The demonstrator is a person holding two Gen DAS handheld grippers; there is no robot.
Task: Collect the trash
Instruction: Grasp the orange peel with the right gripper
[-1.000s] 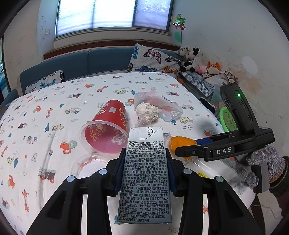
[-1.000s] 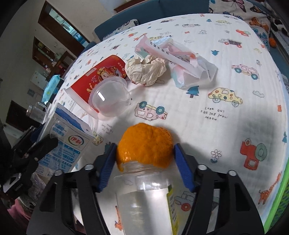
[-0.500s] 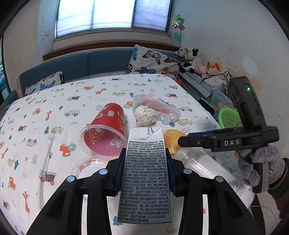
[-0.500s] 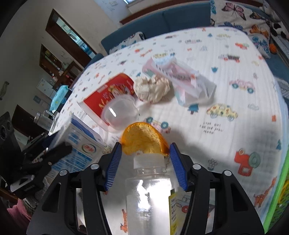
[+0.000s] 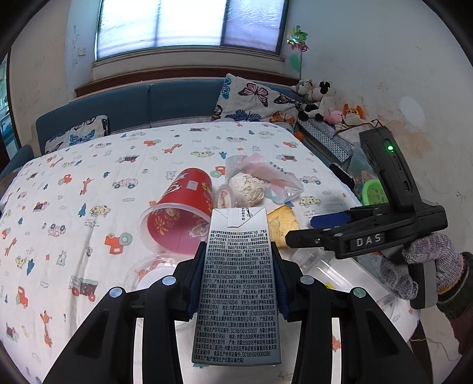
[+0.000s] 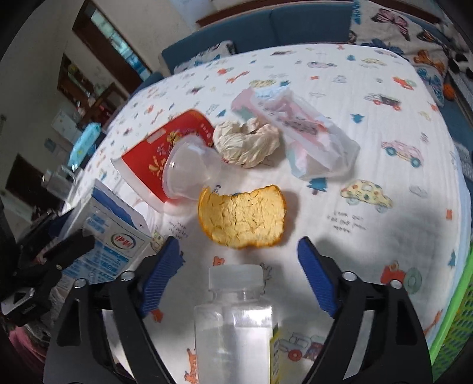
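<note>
Cartoon-print bedspread [image 6: 369, 141] — one orange peel [image 6: 242, 217], one bottle [image 6: 236, 319]; right hand-held gripper [image 6: 239, 267] just sprung apart; left hand-held gripper [image 5: 236, 283] clamps carton [image 5: 236, 283].

A wide window [image 5: 189, 23] fills the top of the left wrist view, daylight coming through it onto white walls [image 5: 369, 59]. Below it runs a blue sofa [image 5: 165, 106] with butterfly-print cushions [image 5: 254, 100]; soft toys [image 5: 319, 100] sit at its right end. A sheet printed with cars and animals [image 5: 88, 177] covers the surface in the middle. At the upper left of the right wrist view stands a dark wooden shelf [image 6: 97, 88].
</note>
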